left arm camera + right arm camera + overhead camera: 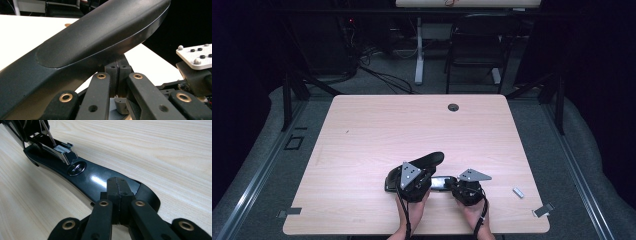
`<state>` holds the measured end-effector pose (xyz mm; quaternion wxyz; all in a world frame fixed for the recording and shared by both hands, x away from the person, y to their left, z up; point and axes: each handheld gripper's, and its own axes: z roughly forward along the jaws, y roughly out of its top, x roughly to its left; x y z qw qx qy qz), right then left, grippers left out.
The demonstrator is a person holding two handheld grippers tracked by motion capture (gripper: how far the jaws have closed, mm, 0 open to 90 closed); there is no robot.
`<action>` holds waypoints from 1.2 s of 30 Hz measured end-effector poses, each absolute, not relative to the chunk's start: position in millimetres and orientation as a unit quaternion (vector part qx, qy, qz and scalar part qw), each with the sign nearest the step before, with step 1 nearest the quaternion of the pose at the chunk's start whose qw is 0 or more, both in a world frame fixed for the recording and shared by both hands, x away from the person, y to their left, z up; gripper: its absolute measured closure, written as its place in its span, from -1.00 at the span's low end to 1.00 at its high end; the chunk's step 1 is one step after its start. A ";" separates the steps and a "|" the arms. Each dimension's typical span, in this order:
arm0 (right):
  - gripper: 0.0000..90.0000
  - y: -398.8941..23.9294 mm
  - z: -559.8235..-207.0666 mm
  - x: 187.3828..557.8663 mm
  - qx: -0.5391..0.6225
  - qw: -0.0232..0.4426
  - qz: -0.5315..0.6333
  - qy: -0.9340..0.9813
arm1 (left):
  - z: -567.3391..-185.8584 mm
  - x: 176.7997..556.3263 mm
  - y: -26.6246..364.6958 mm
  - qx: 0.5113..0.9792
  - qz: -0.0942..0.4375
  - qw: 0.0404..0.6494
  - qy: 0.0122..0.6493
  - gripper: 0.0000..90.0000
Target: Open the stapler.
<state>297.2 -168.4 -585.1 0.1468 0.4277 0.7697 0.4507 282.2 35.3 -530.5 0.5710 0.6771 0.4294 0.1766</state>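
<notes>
Near the front edge of the bench (362,125), a black stapler (432,172) lies swung open, its top arm (100,37) raised over the left tool (414,181), jaws pressed together, while the right tool (456,184), jaws likewise together, rests on its base (95,178).

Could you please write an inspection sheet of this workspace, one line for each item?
Surface: light wooden table, round cable hole near its far edge.
Job's things: black stapler, opened; base flat on the table, top arm raised.
Clutter: small grey piece and clip near the right front corner.
Grippers: left gripper shut, under the raised arm; right gripper shut, tips on the base.
Cables: one trails from each gripper; more on the floor behind.
Surroundings: dark room, black chair beyond the table.
</notes>
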 end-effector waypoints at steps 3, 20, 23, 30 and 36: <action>1.00 -168.3 -585.0 296.8 0.426 0.151 0.447 0.772 | -529.1 280.8 37.7 0.674 0.177 0.574 0.430 1.00; 1.00 -168.4 -585.3 297.1 0.428 0.150 0.450 0.770 | -520.7 275.7 55.9 0.651 0.178 0.594 0.438 1.00; 1.00 -168.5 -585.3 297.1 0.428 0.149 0.450 0.770 | -520.3 274.8 57.7 0.646 0.179 0.597 0.440 1.00; 1.00 -168.4 -585.4 296.9 0.427 0.150 0.450 0.770 | -517.6 273.1 63.1 0.642 0.191 0.599 0.439 1.00; 1.00 -168.5 -585.2 296.7 0.426 0.151 0.449 0.771 | -515.3 272.7 67.5 0.637 0.195 0.602 0.439 1.00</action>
